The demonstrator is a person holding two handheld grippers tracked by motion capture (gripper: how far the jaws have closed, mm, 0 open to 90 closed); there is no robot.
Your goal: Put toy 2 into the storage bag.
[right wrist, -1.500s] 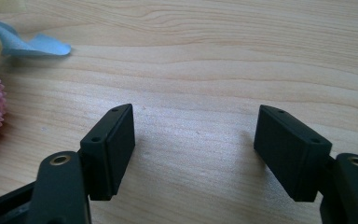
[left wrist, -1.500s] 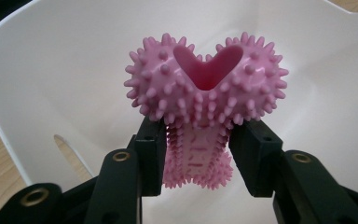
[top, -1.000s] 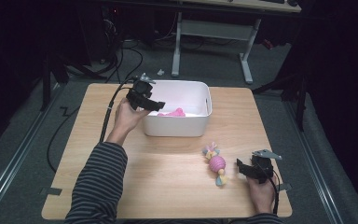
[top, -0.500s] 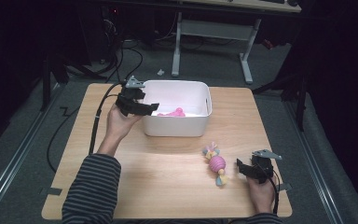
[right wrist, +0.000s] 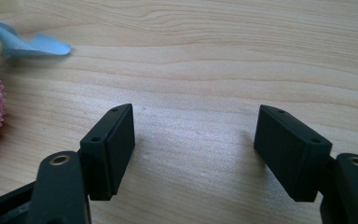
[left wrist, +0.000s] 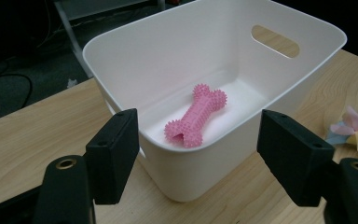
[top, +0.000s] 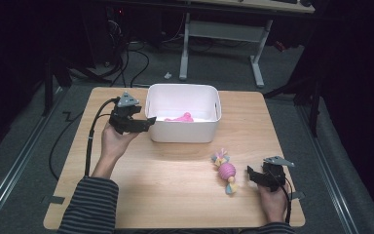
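So the pink bone [left wrist: 196, 116] is lying flat on the floor of the white tub [top: 182, 131], and the left gripper [top: 148, 123] sits just outside the tub's left wall, jaws wide apart with nothing between them but air and the tub's corner. Looks to me like the drop-off step is done and that hand is clear of the tub. The other toy, a pink spiky ball with ribbons [top: 226, 170], lies on the tabletop [top: 165, 190] in front of the tub, just beside the right gripper [top: 249, 175], which rests low on the wood, jaws spread and empty. I'd guess the ball is next: the right gripper needs to slide toward it, straddle the round middle rather than the floppy ribbons, close, then lift and carry it over the tub's rim.
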